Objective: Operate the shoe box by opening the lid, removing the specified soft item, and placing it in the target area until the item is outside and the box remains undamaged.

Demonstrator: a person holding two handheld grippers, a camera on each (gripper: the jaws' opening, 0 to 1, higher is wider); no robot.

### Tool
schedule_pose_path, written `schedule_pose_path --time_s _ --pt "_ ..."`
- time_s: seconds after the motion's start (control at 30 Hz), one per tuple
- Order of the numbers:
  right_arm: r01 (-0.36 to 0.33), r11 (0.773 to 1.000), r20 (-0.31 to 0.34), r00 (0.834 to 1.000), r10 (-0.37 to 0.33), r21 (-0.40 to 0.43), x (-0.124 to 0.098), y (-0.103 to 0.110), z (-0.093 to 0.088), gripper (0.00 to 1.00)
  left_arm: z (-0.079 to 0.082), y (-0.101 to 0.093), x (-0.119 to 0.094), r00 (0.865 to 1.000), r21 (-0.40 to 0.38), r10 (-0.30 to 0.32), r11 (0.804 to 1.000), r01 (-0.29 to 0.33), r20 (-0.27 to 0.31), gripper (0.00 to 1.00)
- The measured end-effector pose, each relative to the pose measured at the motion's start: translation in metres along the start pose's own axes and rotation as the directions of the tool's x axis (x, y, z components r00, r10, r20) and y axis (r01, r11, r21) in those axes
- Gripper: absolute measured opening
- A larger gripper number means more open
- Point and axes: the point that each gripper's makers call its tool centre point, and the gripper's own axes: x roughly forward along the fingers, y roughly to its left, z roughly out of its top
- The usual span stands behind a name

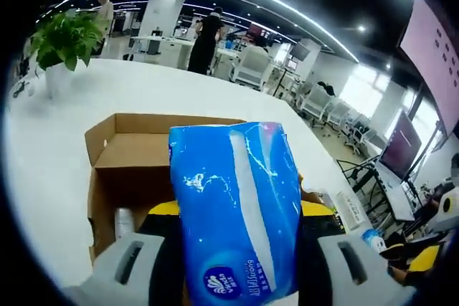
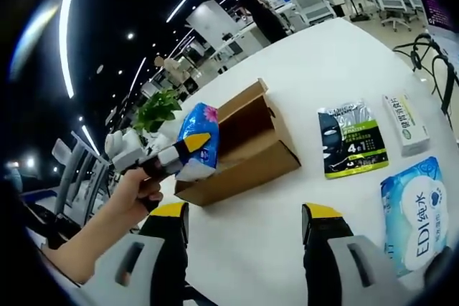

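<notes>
Left gripper clamps tissue pack above shoe box.

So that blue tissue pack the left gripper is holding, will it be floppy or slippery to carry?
The tissue pack looks soft: its wrapper creases between the left gripper jaws, so it probably squashes rather than cracks. The glossy plastic may slip. It is likely light, held above the cardboard box by one end.

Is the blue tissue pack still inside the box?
Out. The left gripper holds the blue tissue pack lifted above the open cardboard box, not resting inside.
</notes>
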Motion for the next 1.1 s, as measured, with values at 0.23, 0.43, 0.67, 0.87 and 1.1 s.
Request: schedule_pose_path --time_s 0.23,0.43,0.67,0.87,1.1 --pt "-0.015 1.0 0.008 1.0 0.015 0.004 -0.001 0.005 -0.001 0.63 0.004 -0.01 -0.008 0.999 0.004 -0.028 1.0 0.028 0.017 0.59" --pt "-0.027 1.0 0.025 0.999 0.026 0.01 -0.002 0.007 0.0 0.63 0.005 -0.018 -0.011 0.998 0.005 -0.053 0.999 0.053 0.022 0.59" --pt "-0.036 0.999 0.026 0.999 0.036 0.021 0.002 0.008 -0.002 0.62 0.008 -0.029 -0.015 0.996 -0.004 -0.079 0.997 0.079 0.035 0.59" --pt "-0.058 0.998 0.021 0.998 0.058 0.024 0.008 0.013 0.0 0.61 0.008 -0.035 -0.024 0.995 0.002 -0.093 0.996 0.093 0.044 0.59" --pt "-0.078 0.997 0.016 0.997 0.078 0.027 0.013 0.02 -0.001 0.61 0.006 -0.035 -0.039 0.993 -0.027 -0.103 0.994 0.105 0.064 0.59"
